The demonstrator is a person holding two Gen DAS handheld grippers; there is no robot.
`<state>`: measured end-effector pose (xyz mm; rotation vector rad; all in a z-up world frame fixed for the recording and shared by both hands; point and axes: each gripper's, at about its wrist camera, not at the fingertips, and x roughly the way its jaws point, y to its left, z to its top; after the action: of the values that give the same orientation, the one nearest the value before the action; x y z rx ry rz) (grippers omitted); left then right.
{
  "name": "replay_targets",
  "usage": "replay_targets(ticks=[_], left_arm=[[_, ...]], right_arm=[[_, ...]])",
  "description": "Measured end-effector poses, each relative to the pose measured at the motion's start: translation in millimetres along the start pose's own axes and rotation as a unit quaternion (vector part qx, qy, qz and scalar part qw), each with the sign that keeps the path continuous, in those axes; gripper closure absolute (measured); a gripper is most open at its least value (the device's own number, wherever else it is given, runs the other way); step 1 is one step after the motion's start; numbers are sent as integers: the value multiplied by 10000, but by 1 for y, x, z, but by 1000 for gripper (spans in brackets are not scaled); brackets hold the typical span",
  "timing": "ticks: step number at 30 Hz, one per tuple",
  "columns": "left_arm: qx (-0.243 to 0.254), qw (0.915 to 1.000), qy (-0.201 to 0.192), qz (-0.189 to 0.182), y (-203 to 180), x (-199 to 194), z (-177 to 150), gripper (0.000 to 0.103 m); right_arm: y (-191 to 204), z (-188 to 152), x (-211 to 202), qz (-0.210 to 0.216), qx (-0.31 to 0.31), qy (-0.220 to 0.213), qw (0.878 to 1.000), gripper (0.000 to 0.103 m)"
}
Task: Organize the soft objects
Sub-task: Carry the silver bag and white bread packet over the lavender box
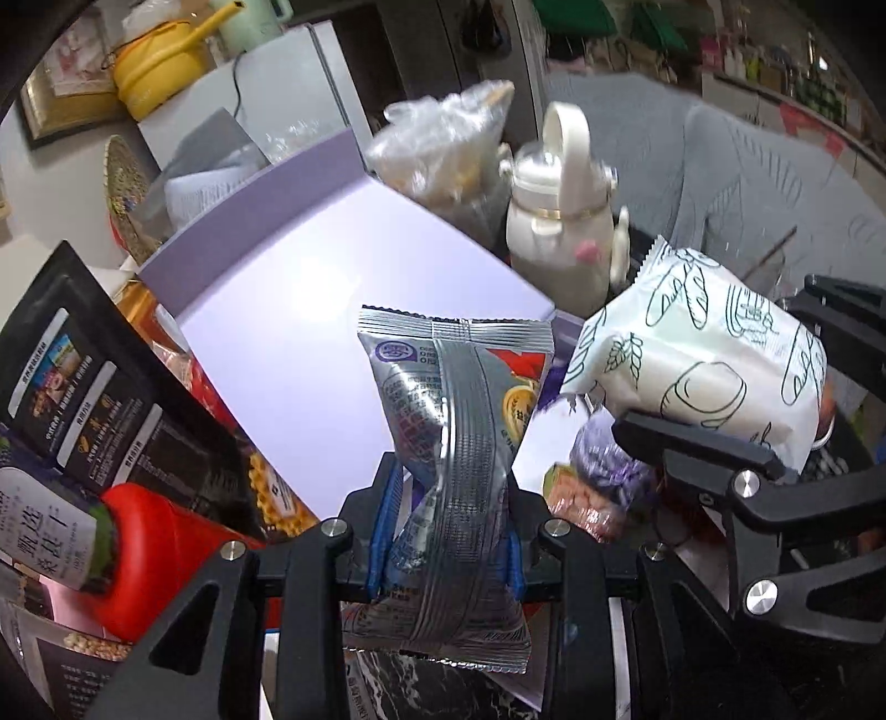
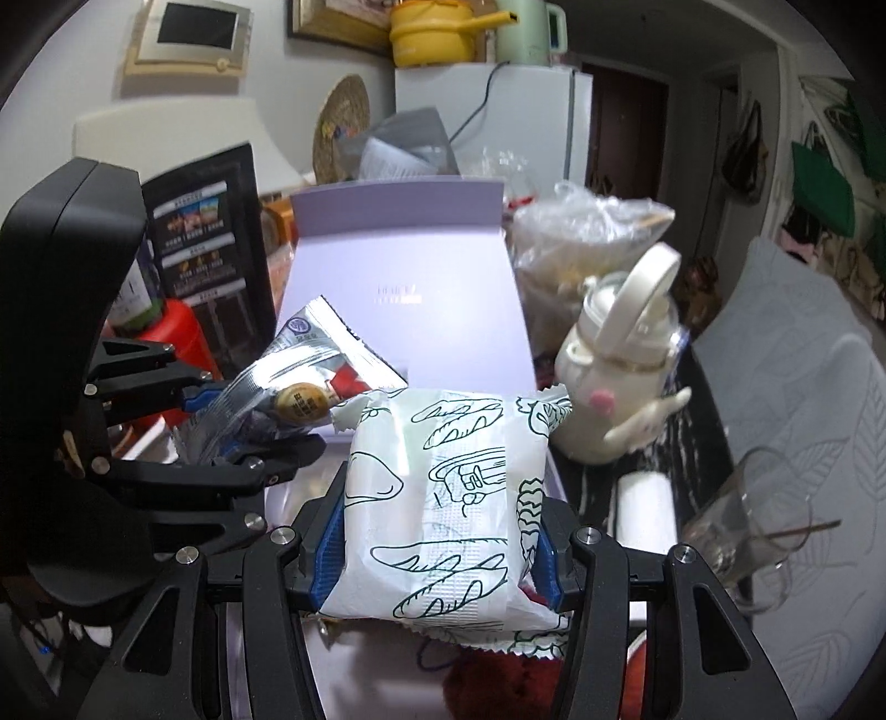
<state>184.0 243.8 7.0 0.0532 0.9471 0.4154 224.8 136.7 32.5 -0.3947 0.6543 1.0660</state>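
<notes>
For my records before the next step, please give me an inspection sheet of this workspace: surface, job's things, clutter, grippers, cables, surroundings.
Surface: lilac flat box lid lying on a crowded dark marbled counter.
Job's things: silver foil snack packet; white bread wrapper with green drawings.
Clutter: cream lidded water bottle, clear plastic bag of food, red-capped bottle, black printed box, clear drinking glass.
Grippers: left gripper shut on the foil packet; right gripper shut on the bread wrapper.
Cables: dark cord down the white fridge.
Surroundings: yellow pot on the fridge; grey patterned cloth.
</notes>
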Motion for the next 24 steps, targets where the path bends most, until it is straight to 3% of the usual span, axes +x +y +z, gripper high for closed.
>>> replay_targets(ticks=[11, 16, 24], left_arm=[[114, 9977, 669, -80, -7, 40, -8, 72], [-67, 9941, 1061, -231, -1, 63, -7, 72], [-125, 9927, 1184, -209, 2, 86, -5, 72]], right_arm=[[-9, -16, 38, 61, 248, 552, 9981, 50], [-12, -20, 56, 31, 334, 734, 9967, 49], [-15, -29, 76, -81, 385, 925, 9949, 49]])
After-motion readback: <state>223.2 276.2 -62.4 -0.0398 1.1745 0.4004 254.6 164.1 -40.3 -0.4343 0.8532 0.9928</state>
